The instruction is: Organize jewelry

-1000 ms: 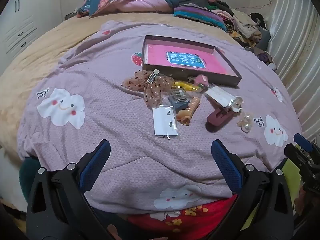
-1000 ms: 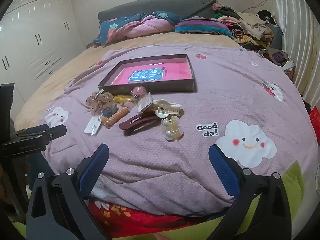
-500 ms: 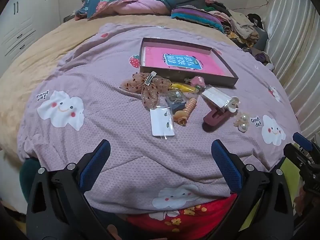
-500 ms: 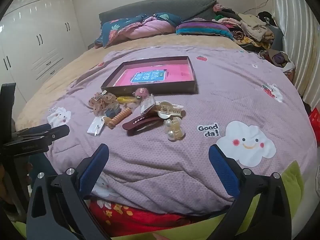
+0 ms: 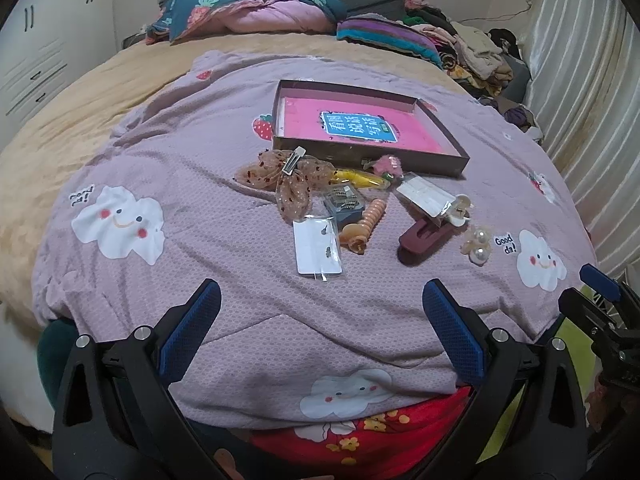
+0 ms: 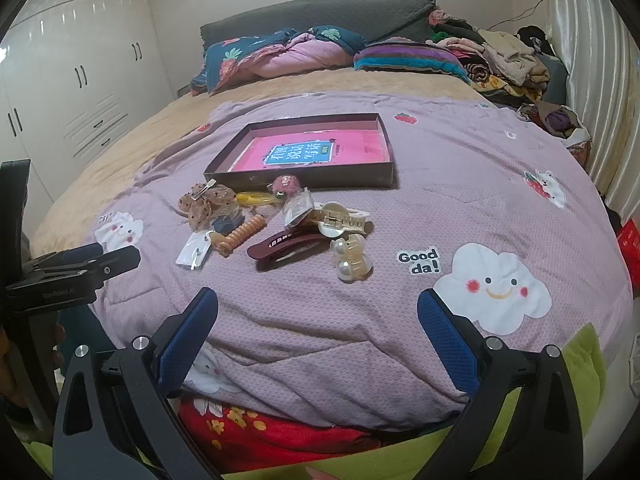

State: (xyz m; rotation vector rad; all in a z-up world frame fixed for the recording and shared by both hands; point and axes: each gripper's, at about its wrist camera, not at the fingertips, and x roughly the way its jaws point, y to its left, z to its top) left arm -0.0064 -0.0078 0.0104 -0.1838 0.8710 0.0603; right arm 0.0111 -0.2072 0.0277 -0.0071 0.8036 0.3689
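A shallow brown box with a pink bottom (image 5: 436,118) (image 6: 382,140) lies on the purple blanket. In front of it is a pile of accessories: a dotted organza bow clip (image 5: 290,182) (image 6: 206,202), an earring card (image 5: 316,248) (image 6: 194,254), an orange spiral hair tie (image 5: 366,222) (image 6: 240,236), a maroon hair clip (image 5: 426,236) (image 6: 286,246), a pearl claw clip (image 5: 478,246) (image 6: 350,258) and a cream claw clip (image 6: 340,218). My left gripper (image 5: 320,330) is open and empty, short of the pile. My right gripper (image 6: 318,330) is open and empty, near the bed's front edge.
The purple cloud-print blanket (image 5: 160,152) covers a beige bed. Pillows and folded quilts (image 6: 288,56) lie at the head, a heap of clothes (image 6: 504,60) at the back right. White wardrobes (image 6: 68,80) stand on the left, a curtain (image 5: 592,100) on the right.
Both grippers have risen and pulled back slightly, so the pile and box sit a little farther off in both views. Both stay open. Nothing on the bed has moved.
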